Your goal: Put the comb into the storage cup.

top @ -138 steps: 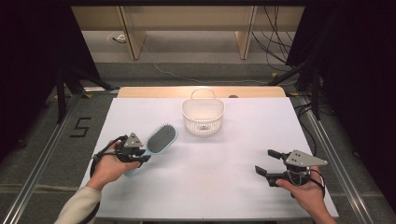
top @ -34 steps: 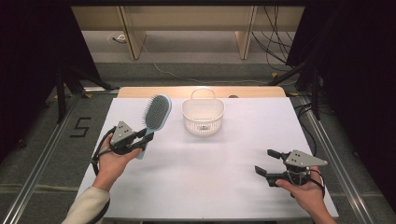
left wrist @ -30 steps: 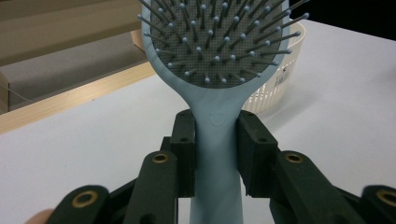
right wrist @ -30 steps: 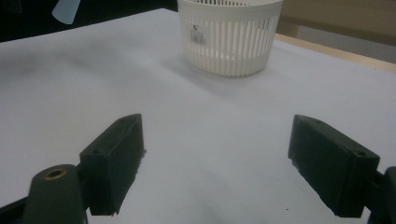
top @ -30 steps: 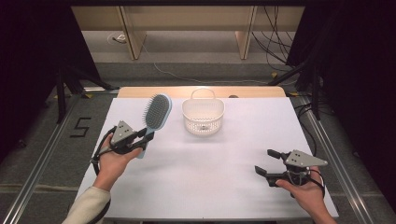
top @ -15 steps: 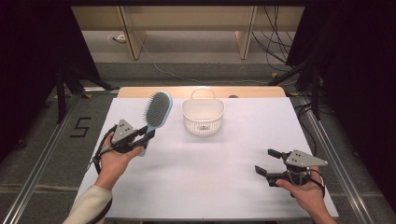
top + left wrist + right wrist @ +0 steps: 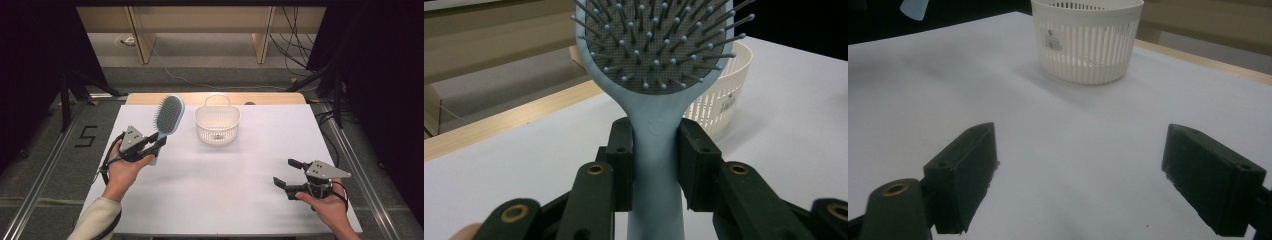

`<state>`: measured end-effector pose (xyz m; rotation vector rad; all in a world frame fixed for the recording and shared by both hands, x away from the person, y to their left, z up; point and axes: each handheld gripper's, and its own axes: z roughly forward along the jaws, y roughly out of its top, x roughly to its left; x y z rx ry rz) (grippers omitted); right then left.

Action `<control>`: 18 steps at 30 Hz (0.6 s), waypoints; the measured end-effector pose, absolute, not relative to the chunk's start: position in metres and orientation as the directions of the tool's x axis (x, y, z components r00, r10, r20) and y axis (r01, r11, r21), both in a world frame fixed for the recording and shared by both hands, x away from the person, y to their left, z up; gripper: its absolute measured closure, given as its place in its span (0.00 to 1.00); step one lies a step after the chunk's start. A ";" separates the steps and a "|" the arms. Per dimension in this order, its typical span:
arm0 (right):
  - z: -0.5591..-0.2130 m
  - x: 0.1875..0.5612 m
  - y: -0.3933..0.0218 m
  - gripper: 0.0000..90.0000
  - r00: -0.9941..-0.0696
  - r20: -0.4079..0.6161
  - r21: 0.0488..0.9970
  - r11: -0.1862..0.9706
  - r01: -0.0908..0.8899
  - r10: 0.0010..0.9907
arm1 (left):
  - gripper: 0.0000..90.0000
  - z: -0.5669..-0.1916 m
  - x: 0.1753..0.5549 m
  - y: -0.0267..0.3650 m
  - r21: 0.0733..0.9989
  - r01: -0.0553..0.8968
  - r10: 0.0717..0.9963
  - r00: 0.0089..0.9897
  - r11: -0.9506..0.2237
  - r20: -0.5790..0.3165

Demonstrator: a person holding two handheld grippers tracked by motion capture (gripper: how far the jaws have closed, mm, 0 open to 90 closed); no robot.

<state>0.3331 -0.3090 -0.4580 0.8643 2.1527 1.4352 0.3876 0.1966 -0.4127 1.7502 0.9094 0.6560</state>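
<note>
White tabletop (image 7: 235,170) with a wooden far edge, dark surroundings.

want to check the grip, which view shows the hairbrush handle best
The left gripper view: the hairbrush handle sits clamped between the left gripper pads, close up. The high view shows the whole brush raised, small. The right gripper view catches just a pale blue tip at its top edge.

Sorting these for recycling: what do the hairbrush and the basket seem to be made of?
Hairbrush: pale blue, matte moulded plastic by its look, with thin ball-tipped pins on a dotted grey pad, likely rubber. Basket: off-white plastic, likely rigid, judging by its slotted wall.
</note>
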 end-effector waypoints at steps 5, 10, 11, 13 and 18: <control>-0.457 0.333 -0.310 0.17 -0.720 0.003 0.925 0.271 0.266 0.694 | 0.77 -0.410 0.388 0.195 0.944 0.262 0.825 0.565 -0.202 0.019; -0.457 0.333 -0.310 0.17 -0.719 0.003 0.926 0.270 0.265 0.695 | 0.77 -0.409 0.390 0.193 0.946 0.258 0.824 0.566 -0.197 0.017; -0.457 0.333 -0.310 0.17 -0.719 0.003 0.926 0.270 0.265 0.695 | 0.77 -0.409 0.390 0.192 0.947 0.256 0.825 0.564 -0.195 0.018; -0.457 0.333 -0.310 0.17 -0.719 0.003 0.926 0.269 0.264 0.695 | 0.77 -0.408 0.391 0.192 0.947 0.256 0.825 0.565 -0.196 0.018; -0.457 0.333 -0.310 0.17 -0.716 0.003 0.927 0.266 0.263 0.698 | 0.77 -0.406 0.392 0.191 0.948 0.252 0.826 0.564 -0.193 0.019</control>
